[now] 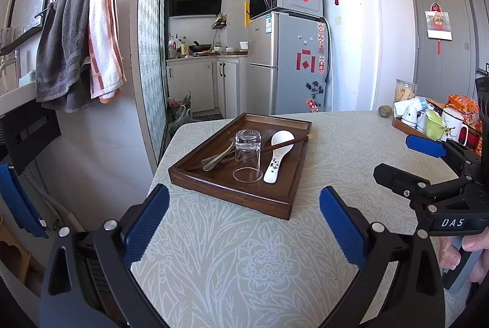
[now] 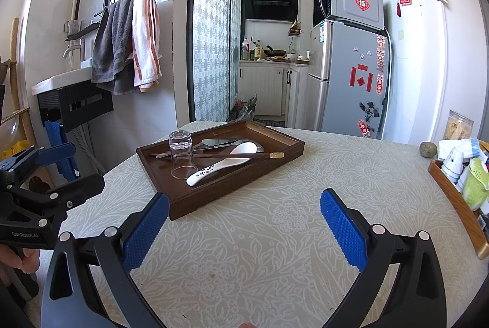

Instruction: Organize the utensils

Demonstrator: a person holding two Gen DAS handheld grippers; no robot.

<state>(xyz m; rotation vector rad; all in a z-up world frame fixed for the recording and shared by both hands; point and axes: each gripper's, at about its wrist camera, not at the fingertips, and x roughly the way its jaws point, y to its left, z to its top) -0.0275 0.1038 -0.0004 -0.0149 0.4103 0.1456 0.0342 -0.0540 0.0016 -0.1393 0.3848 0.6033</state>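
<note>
A dark brown rectangular wooden tray point(image 1: 214, 184) sits on the table covered by a pale green leaf-patterned cloth point(image 1: 244, 260). Inside the tray: 1 clear drinking glass point(image 1: 248, 156) standing upside down; 1 white ceramic spoon with dark lettering point(image 1: 278, 155) just beside it; 1 pair of dark wooden chopsticks with pale tips point(image 1: 288, 142) lying across the spoon bowl; metal spoons point(image 1: 215, 160) behind the glass. Left gripper point(image 1: 244, 224): blue-padded jaws spread wide, released, grasping nothing, near the tray's front edge. Right gripper point(image 2: 244, 227): jaws likewise spread, empty, its left pad at the tray's corner. A second wooden tray holding cups point(image 2: 458, 205) stands well apart at right.
</note>
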